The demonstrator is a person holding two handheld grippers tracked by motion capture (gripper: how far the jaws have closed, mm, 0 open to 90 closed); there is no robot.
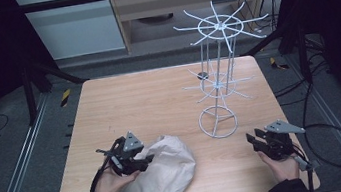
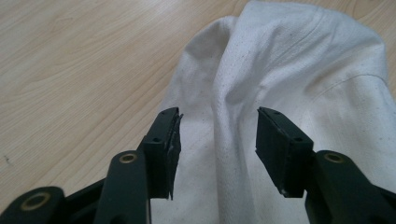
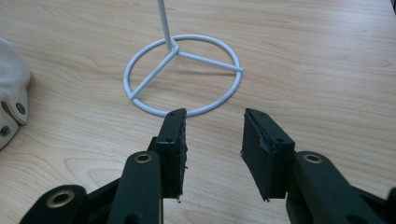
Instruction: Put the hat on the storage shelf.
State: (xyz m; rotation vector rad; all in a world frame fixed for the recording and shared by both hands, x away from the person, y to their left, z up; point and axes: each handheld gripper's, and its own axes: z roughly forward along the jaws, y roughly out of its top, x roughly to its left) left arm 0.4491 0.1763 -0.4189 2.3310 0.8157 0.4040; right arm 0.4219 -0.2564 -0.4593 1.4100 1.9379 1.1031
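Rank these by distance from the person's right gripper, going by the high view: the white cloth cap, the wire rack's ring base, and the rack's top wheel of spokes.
From the right gripper:
1. Ring base, just ahead, to its left.
2. Cloth cap, at the table's near edge, by the left gripper.
3. Top wheel of spokes, high over the far side.

- The left claw [image 1: 145, 161] and hand cover the cream cloth cap [image 1: 169, 174] at its 9 o'clock side.
- In the right gripper view, the white wire rack [image 3: 182, 74] is cut off above its base ring, at 12 o'clock.
- The small dark thing [image 1: 202, 76] behind the rack is too small to tell.
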